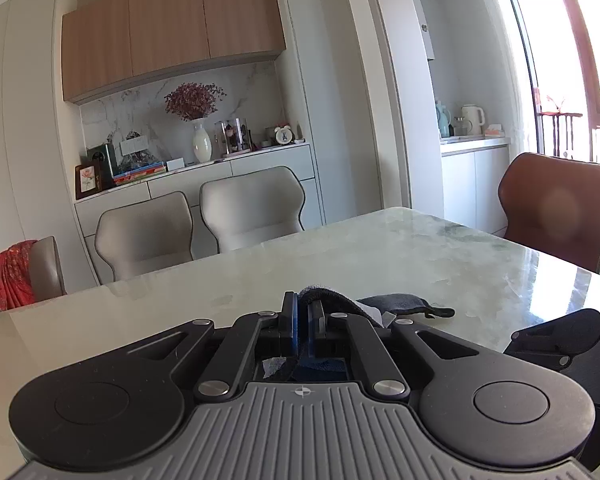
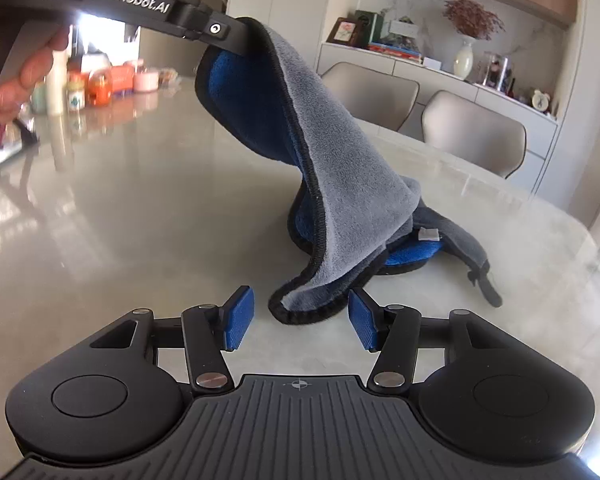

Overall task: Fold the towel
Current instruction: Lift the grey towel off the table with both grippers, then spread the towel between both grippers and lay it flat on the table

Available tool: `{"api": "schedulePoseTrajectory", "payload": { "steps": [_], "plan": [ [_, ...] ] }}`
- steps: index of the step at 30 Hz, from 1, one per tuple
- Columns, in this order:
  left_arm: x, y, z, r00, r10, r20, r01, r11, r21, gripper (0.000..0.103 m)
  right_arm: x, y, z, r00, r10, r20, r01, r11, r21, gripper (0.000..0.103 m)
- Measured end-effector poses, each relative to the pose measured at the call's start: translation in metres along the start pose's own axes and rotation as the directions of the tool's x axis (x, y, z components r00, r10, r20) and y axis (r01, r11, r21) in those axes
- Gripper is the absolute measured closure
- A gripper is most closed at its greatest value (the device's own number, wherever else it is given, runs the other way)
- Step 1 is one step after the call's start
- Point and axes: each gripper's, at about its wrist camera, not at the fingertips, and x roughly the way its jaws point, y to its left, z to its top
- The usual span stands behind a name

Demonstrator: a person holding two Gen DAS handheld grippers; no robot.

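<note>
The towel (image 2: 352, 172) is grey on one side and blue on the other, with a black hem. My left gripper (image 1: 303, 312) is shut on one corner of it and holds that corner high above the table; it also shows in the right wrist view (image 2: 236, 38). The towel hangs down from there, and its lower part lies bunched on the marble table (image 2: 120, 208). A small part of the towel (image 1: 396, 302) shows past the left fingers. My right gripper (image 2: 300, 320) is open, low over the table, with a hanging towel corner (image 2: 300, 308) just in front between its blue pads (image 2: 238, 318).
Bottles and jars (image 2: 96, 84) stand at the far left end of the table. Grey chairs (image 1: 252, 208) line the far side, a brown chair (image 1: 556, 216) stands at the right end. A sideboard with a vase (image 1: 202, 140) is behind.
</note>
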Motion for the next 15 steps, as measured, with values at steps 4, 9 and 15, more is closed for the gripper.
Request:
{"api": "schedulePoseTrajectory", "payload": {
  "steps": [4, 9, 15],
  "plan": [
    [-0.003, 0.0, 0.009, 1.0, 0.006, 0.016, -0.006, 1.0, 0.013, 0.1, 0.009, 0.004, 0.005, 1.0, 0.003, 0.005, -0.004, 1.0, 0.021, 0.06],
    [-0.009, 0.005, 0.013, 1.0, 0.014, 0.026, -0.015, 1.0, 0.024, 0.099, 0.028, -0.001, 0.012, 0.999, -0.035, -0.031, 0.035, 0.999, 0.007, 0.093],
    [-0.016, 0.014, 0.009, 0.999, 0.046, 0.02, -0.047, 0.998, 0.04, 0.099, 0.022, -0.01, 0.016, 0.993, -0.117, -0.004, 0.116, 0.992, -0.044, 0.098]
  ]
}}
